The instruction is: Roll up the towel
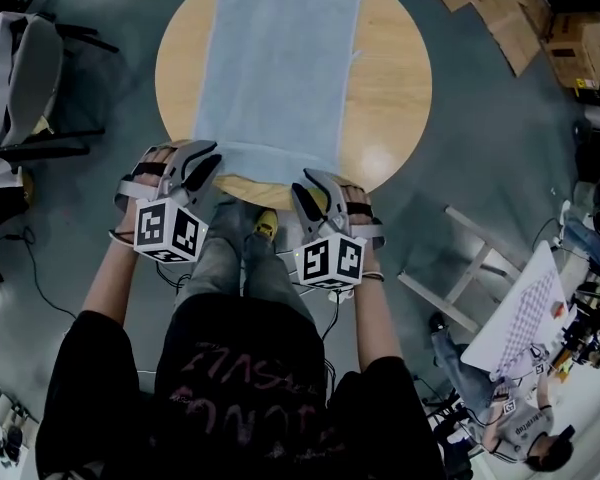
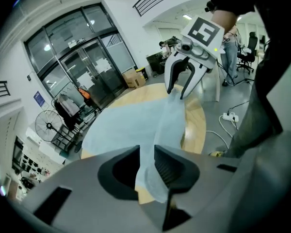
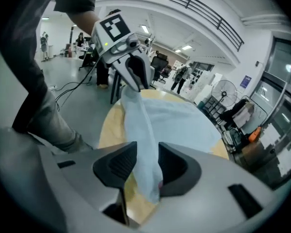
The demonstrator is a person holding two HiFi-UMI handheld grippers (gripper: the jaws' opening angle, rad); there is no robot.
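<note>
Pale blue rectangular cloth towel point(image 1: 280, 58): spread flat lengthwise on round wooden table point(image 1: 395, 78), no roll formed yet. Left gripper point(image 1: 202, 160): jaws clamped on near-edge corner, cloth pinched betw. pads. Right gripper point(image 1: 308, 186): same, gripping other near corner. Near edge lifted off tabletop, stretched betw. both. Assessment: task at start, grip secured; entire length left to roll.

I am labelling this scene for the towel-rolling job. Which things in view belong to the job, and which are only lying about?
Belongs to the job: towel, round table under it, left gripper and right gripper, each closed on the towel's near edge.

Only lying about: cardboard boxes, chair, standing fan.
</note>
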